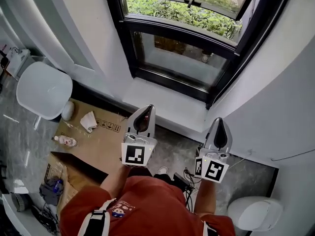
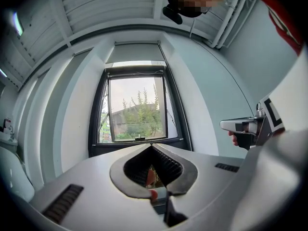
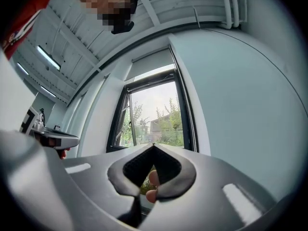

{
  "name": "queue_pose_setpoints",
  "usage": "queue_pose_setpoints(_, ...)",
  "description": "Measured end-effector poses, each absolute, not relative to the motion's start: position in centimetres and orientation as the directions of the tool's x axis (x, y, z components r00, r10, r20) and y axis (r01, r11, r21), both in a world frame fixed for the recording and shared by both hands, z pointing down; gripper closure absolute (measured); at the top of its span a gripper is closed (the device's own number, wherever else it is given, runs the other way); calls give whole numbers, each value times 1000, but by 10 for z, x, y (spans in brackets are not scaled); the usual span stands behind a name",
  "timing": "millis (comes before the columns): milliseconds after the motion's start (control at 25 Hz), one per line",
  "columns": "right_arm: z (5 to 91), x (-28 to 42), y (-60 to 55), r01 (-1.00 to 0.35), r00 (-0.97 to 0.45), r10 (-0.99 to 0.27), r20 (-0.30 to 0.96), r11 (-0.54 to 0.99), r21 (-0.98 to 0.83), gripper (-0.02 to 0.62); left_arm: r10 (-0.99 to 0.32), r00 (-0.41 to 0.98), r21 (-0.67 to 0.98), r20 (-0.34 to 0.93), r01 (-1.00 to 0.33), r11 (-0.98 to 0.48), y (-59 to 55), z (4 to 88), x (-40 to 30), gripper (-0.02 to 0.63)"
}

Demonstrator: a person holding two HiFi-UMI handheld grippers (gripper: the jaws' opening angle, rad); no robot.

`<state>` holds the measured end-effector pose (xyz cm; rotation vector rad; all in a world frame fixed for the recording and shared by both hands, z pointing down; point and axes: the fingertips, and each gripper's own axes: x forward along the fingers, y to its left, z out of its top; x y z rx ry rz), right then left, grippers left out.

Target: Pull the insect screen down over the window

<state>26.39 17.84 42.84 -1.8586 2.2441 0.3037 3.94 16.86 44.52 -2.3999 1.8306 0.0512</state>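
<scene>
The black-framed window [image 1: 189,43] is ahead of me above a white sill [image 1: 167,107], with green bushes outside. In the left gripper view the window [image 2: 137,107] is uncovered, and a pale rolled-up panel [image 2: 135,53] sits above its frame. The same panel [image 3: 154,64] tops the window [image 3: 154,114] in the right gripper view. My left gripper [image 1: 146,108] and right gripper [image 1: 220,121] are side by side, short of the sill, pointing at the window. Both are shut with nothing between the jaws, as their own views show [image 2: 153,146] [image 3: 154,145].
A flattened cardboard box [image 1: 93,136] lies on the floor at the left with a small bottle [image 1: 65,141] and crumpled paper [image 1: 88,121] on it. A white chair [image 1: 44,90] stands further left. A white round object [image 1: 256,213] and cables [image 1: 184,178] are near my feet.
</scene>
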Motion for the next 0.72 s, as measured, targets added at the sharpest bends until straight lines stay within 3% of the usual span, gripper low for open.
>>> queue_pose_setpoints(720, 428, 222, 81, -984, -180, -937, -300, 169, 63, 586, -953, 278, -35, -122, -960, -276, 64, 456, 2, 600)
